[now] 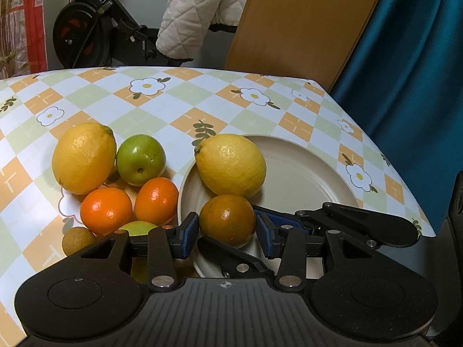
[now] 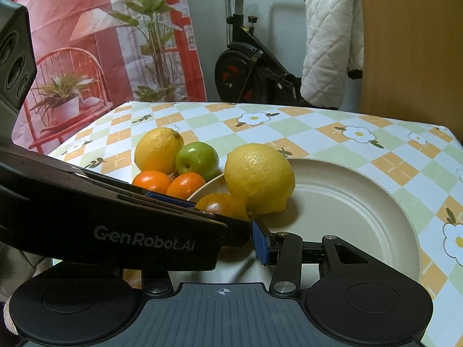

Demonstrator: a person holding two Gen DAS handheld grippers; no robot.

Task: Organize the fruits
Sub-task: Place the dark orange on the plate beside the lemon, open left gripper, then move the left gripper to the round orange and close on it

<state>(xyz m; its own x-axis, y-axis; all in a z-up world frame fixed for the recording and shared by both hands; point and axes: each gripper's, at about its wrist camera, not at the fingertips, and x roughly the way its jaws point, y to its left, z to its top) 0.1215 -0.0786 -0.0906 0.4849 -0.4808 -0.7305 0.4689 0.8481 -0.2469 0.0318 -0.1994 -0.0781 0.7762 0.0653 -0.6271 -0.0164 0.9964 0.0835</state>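
A beige plate holds a yellow lemon and a dull orange. My left gripper is open, its blue pads on either side of that orange with a small gap. On the cloth to the left lie another lemon, a green apple, two bright oranges, a small brown fruit and a green-yellow fruit. My right gripper is over the plate's near side; only its right pad shows, the left is hidden behind the left gripper's body.
The table has a checked flower cloth. Its right edge drops off beside a blue curtain. A wooden board, a white quilted cloth and an exercise bike stand behind the table.
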